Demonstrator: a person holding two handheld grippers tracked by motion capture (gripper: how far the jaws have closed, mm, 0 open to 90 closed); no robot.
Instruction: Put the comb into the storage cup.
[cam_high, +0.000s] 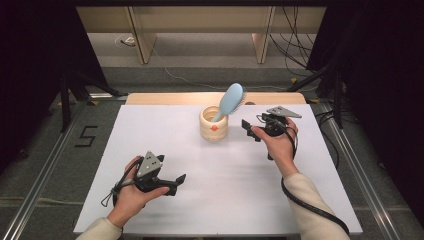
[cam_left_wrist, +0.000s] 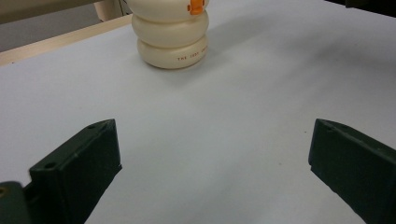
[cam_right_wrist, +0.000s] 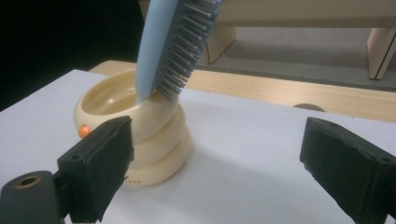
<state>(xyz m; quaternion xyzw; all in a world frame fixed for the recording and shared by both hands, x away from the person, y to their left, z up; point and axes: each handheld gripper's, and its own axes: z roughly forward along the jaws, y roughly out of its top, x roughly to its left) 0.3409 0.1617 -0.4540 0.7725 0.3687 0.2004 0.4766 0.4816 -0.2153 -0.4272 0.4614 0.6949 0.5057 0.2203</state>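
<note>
White bench (cam_high: 220, 175) seen whole from the high view, wooden edge at the far side, grey floor and dark stands around it. Cup (cam_high: 213, 123) stood upright near the far middle of the bench, cream and ribbed, with an orange dot on its side. Small print along the bottom ring made out in the left gripper view, too small to read. Brush (cam_high: 229, 101) stood handle-down in the cup, head tilted up and to the right; grey bristles, resting on the rim, seen close in the right gripper view. Right gripper (cam_high: 251, 129) held just right of the cup, apart from it, jaws spread with nothing between. Left gripper (cam_high: 176, 184) held low over the near left of the bench, well apart from the cup, jaws likewise spread and empty.
</note>
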